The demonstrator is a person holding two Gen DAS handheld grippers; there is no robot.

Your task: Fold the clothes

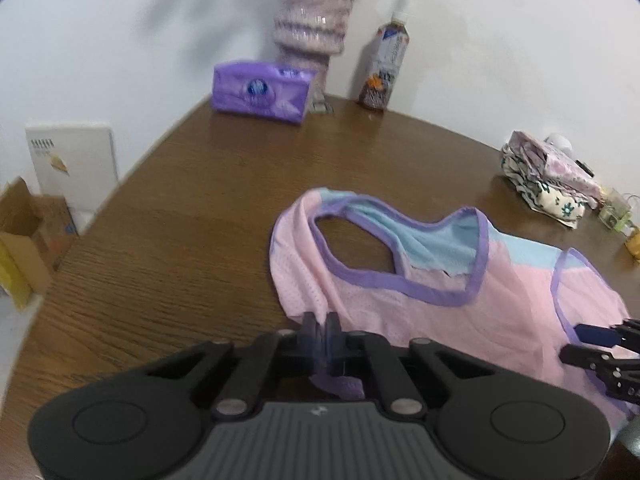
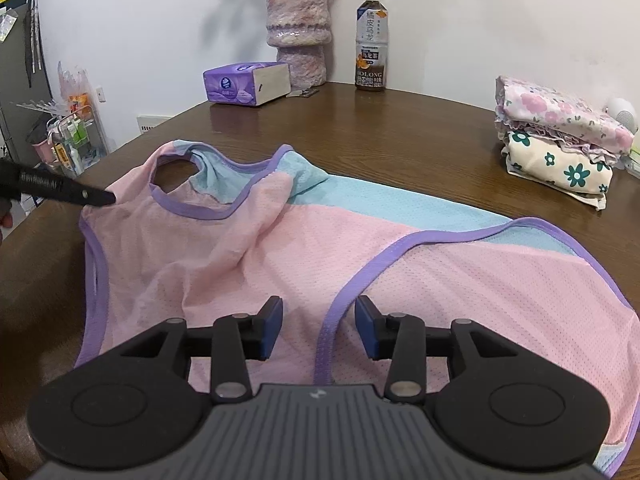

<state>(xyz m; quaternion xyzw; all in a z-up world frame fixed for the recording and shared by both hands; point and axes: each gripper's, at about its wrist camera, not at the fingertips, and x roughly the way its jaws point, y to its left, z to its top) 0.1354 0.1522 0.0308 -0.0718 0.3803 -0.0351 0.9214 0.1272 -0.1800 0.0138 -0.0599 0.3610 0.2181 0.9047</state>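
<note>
A pink and light-blue mesh vest with purple trim lies spread on the brown wooden table. My left gripper has its fingers pressed together at the vest's near left edge, and purple trim bunches just behind the pads. In the right wrist view the vest fills the middle, and the left gripper shows as a dark tip at the vest's left shoulder. My right gripper stands open low over the fabric, its blue pads on either side of the purple armhole trim without pressing it. It also shows as the right gripper at the left view's right edge.
At the back of the table stand a purple tissue pack, a mottled vase and a tea bottle. A stack of folded floral clothes sits at the right. Cardboard boxes stand on the floor beyond the left edge.
</note>
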